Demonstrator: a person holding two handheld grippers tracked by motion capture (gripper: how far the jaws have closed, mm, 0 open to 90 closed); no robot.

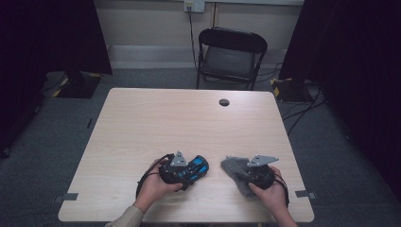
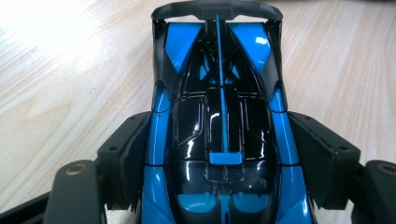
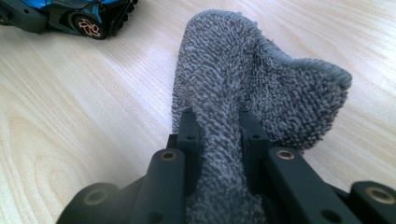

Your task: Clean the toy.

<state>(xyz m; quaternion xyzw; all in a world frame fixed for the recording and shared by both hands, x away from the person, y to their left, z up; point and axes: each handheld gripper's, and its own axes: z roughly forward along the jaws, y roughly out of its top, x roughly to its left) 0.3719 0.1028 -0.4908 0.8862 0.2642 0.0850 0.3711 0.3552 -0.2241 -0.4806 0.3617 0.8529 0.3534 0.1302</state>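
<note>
Currently left gripper [image 1: 189, 171] jaws bracket the blue-and-black toy car [image 2: 219, 130] flanks, apparently pressing; right gripper [image 3: 217, 135] is clamped on the grey terry cloth [image 3: 252, 79].

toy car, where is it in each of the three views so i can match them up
High view: the toy car sits low, left of centre, at the left gripper.
Left gripper view: it runs up the middle between the jaws, seen from above.
Right gripper view: its wheel and side show at the top left corner.
Shared landmark: the pale wood table under it.
</note>
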